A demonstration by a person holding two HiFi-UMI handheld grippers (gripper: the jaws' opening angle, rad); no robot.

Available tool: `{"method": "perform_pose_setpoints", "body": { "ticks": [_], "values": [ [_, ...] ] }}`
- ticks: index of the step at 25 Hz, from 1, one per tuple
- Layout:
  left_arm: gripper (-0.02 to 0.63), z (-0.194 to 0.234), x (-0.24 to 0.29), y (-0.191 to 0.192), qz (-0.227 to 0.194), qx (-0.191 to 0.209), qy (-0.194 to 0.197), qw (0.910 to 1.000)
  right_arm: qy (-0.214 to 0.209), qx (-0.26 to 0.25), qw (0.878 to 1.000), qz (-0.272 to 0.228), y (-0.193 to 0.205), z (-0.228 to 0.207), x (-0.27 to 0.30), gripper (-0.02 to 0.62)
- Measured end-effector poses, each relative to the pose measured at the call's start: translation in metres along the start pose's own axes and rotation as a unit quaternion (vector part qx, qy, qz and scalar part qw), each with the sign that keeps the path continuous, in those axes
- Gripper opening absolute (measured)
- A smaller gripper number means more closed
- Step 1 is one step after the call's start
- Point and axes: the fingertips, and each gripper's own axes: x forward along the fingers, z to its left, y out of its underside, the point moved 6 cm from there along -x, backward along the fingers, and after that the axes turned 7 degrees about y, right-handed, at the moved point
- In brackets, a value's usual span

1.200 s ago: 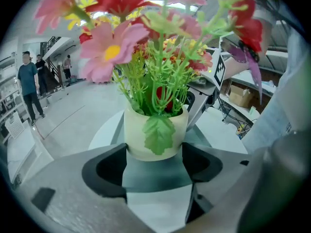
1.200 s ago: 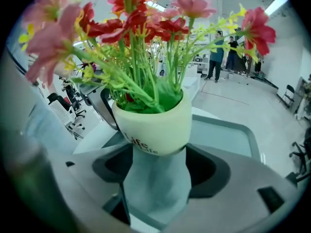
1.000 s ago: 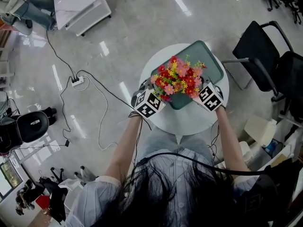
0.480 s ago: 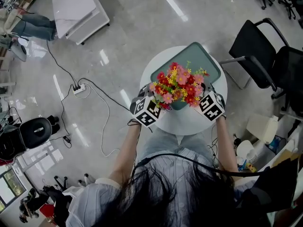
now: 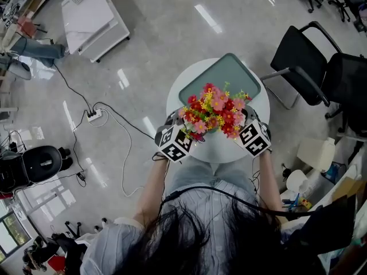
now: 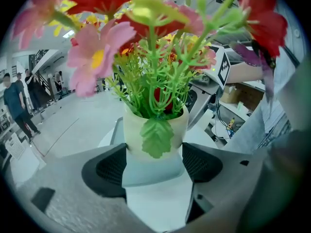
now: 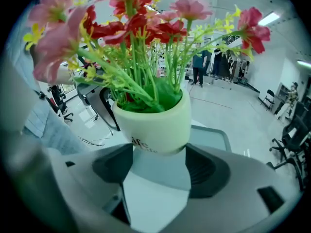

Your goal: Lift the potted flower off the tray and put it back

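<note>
**Now off the tray, held from both sides**

Already the potted flower is clear of the green tray. It sits between the two grippers over the near half of the round white table, on the person's side. The tray lies bare on the table's far half. A second ago the blooms overlapped the tray's near end. Half a second ago they still covered its near edge. Since then the pot and both grippers have come back toward the person together, and the tray's whole outline has opened up behind them.

The left gripper has its jaws closed in on the lower part of the cream pot. The dark ribbed pads sit on either side of the base and touch it, and a green leaf hangs over the rim. The right gripper grips the same pot from the opposite side, its jaws drawn in the same way and its pads against the pot's narrow foot. The pot stands upright in both gripper views, with the red, pink and yellow flowers spreading above it. Whether its bottom is clear of the tabletop cannot be told.

Two black chairs stand to the right of the table.
</note>
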Motion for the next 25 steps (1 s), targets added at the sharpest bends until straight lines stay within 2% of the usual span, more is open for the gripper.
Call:
{"method": "perform_pose_setpoints", "body": {
  "ticks": [10,18,25],
  "values": [
    [0.347,-0.041,-0.001,-0.020,0.003,0.001,-0.022,0.9998,-0.013,-0.015,1.000,-0.011,0.017,0.006,-0.037,0.339],
    [0.347,-0.099,0.000,-0.028,0.003,-0.028,-0.055,0.9981,-0.032,-0.048,0.998,-0.020,0.039,0.025,-0.077,0.339],
    [0.347,-0.148,0.001,-0.029,0.009,-0.030,-0.082,0.9961,-0.041,-0.064,0.997,-0.033,0.062,0.047,-0.106,0.339]
  ]
}}
